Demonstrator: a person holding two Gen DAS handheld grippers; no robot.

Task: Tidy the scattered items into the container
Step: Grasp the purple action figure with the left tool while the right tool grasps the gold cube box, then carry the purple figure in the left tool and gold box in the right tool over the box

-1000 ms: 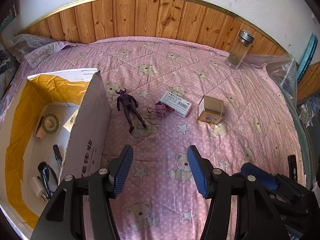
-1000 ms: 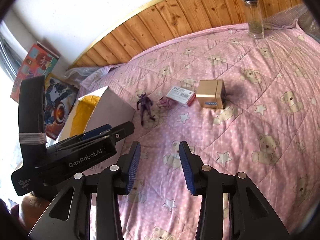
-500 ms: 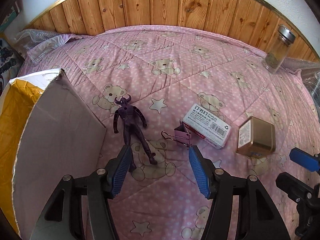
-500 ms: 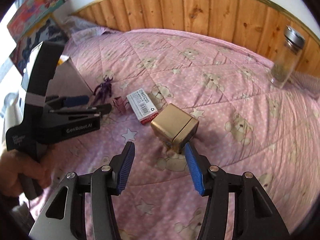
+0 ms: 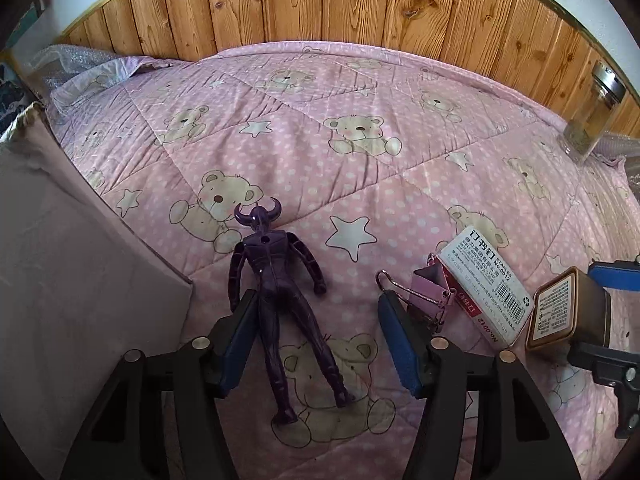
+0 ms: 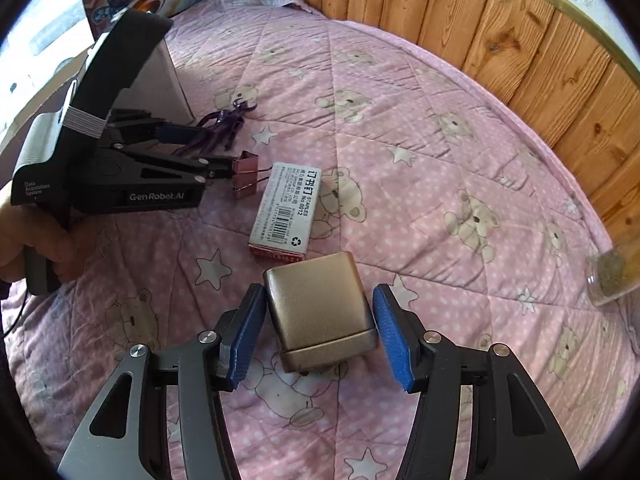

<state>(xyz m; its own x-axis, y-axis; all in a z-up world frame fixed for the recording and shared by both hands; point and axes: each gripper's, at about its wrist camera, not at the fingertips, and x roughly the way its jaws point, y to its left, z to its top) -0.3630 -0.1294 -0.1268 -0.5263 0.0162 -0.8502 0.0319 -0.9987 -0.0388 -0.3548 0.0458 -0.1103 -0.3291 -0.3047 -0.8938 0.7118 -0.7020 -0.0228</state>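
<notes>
Cardboard box [image 5: 80,272] at left edge of quilt [image 5: 360,160]; interior not visible. Loose on quilt: one purple horned figure [image 5: 280,296], one pink binder clip [image 5: 430,300], one staples box [image 5: 490,296], one gold tin [image 6: 320,308]. One glass jar [image 5: 592,116] near headboard. Left gripper [image 5: 316,336] spread, straddling figure's hips and legs. Right gripper [image 6: 320,340] spread, flanking tin, contact unclear.

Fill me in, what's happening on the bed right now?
A person holds a tool in each hand over a pink quilt. The left tool is open, straddling the purple figure beside the cardboard box. The right tool is open around the gold tin, not gripping yet. A binder clip and staples box lie between them.
</notes>
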